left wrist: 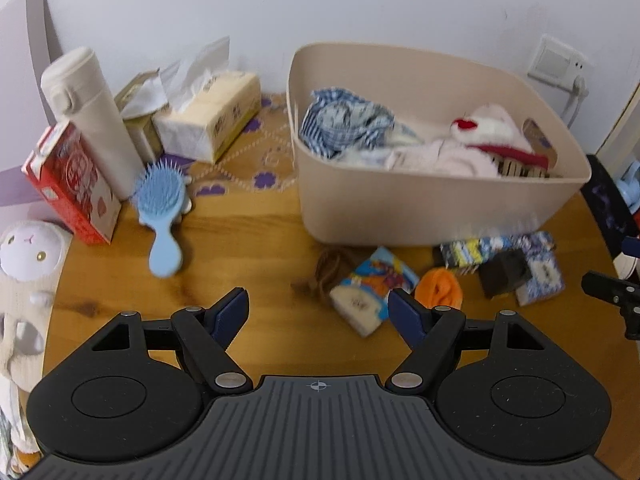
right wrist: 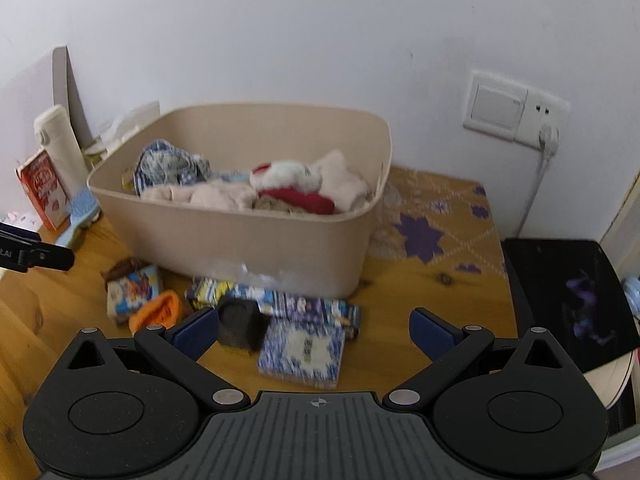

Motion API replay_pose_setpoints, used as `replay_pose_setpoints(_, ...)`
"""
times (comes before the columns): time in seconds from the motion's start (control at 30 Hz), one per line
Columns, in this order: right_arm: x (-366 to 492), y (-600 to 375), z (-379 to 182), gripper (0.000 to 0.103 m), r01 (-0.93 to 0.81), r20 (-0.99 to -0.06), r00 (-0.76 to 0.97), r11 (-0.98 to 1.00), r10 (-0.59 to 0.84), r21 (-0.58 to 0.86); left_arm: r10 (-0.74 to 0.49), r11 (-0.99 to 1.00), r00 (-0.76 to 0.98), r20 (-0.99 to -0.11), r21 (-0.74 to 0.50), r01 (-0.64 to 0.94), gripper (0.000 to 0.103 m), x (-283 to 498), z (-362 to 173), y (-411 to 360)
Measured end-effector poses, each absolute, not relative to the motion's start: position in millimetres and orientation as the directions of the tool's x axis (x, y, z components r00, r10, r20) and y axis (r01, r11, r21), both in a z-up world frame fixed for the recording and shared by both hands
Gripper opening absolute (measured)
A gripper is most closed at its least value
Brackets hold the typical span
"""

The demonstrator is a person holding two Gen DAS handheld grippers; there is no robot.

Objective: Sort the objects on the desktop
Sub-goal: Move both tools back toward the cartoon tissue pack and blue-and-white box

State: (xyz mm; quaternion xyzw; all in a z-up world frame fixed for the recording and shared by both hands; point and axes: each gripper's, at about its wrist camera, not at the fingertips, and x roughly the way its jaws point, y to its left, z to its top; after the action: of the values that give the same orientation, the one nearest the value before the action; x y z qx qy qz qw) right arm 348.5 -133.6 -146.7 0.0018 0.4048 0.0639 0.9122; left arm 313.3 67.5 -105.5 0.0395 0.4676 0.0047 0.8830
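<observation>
Several soft things already lie in the beige bin [left wrist: 440,208], among them a blue checked cloth [left wrist: 340,120] and a white plush with red trim [left wrist: 492,128], so part of the sorting can be judged done. Much is left on the wooden surface [left wrist: 248,248]. At far left a plush toy [left wrist: 28,248], a red carton [left wrist: 68,184], a white flask [left wrist: 88,116], a tissue pack [left wrist: 212,116] and a blue hairbrush [left wrist: 160,208] are seen, all outside the bin. Further right, in front of the bin, a brown cord [left wrist: 328,272], a cartoon-printed packet [left wrist: 372,288], an orange item [left wrist: 440,288], a dark block [left wrist: 504,272] and blue patterned packets [left wrist: 540,280] are grouped close together. The left tongs [left wrist: 318,312] are held wide open and empty, above bare wood just left of the printed packet. The right tongs [right wrist: 314,330] are likewise spread wide with nothing gripped; the dark block and a blue patterned packet [right wrist: 302,352] are seen between their tips, not pressed.
</observation>
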Motion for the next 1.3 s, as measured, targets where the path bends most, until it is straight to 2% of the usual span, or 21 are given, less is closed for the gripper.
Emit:
replay_pose_setpoints(0.17, 344.6, -132.1, -161.8, 0.103, -0.111, -0.768, 0.632, 0.993, 0.106, 0.046, 0.056, 0.994, 0.578, -0.814, 0.101, 0.045, 0.078, 306.4, -115.8, 67.7)
replay_pose_setpoints(0.87, 361.4, -118.5, -206.2, 0.103, -0.124, -0.836, 0.539, 0.992, 0.097, 0.035, -0.075, 0.963, 0.567, -0.820, 0.089, 0.256, 0.077, 321.4, -163.0, 49.3)
replay_pose_setpoints(1.3, 370.2, -111.3, -226.4, 0.103, -0.137, -0.852, 0.513, 0.990, 0.104, 0.038, -0.068, 0.960, 0.555, -0.829, 0.098, 0.264, 0.077, 341.5, -179.3, 57.0)
